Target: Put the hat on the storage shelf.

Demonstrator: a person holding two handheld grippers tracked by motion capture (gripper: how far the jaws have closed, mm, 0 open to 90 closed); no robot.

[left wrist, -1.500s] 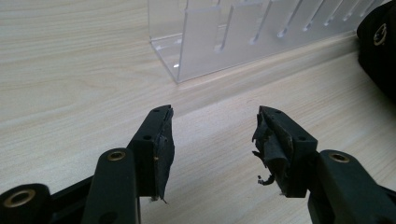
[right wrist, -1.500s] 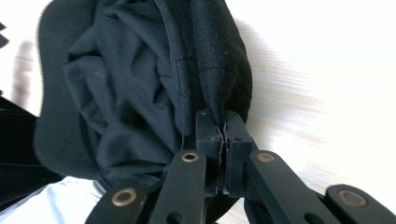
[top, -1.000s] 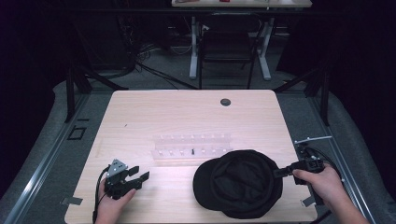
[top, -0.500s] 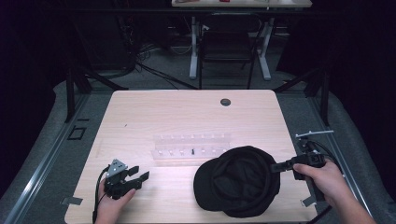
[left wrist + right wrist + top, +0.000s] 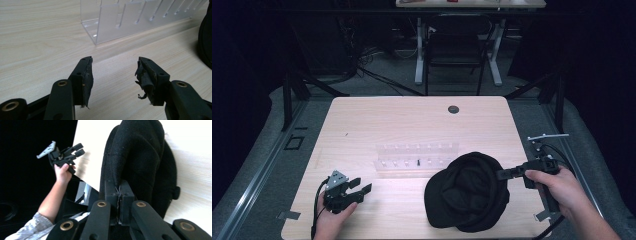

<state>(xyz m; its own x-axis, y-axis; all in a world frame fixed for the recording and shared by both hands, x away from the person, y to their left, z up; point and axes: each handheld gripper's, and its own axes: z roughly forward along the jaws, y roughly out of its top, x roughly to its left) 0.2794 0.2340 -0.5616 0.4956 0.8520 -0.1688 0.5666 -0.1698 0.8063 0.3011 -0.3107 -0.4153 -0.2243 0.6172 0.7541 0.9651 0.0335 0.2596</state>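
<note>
Soft black fabric cap lies on the light wooden bench just in front of the clear acrylic slotted rack, right gripper pinched shut on its limp edge, likely light, floppy; left gripper open, empty.

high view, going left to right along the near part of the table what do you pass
left gripper → clear plastic rack, set a little farther back → black cap → right gripper, shut on the cap's edge
</note>
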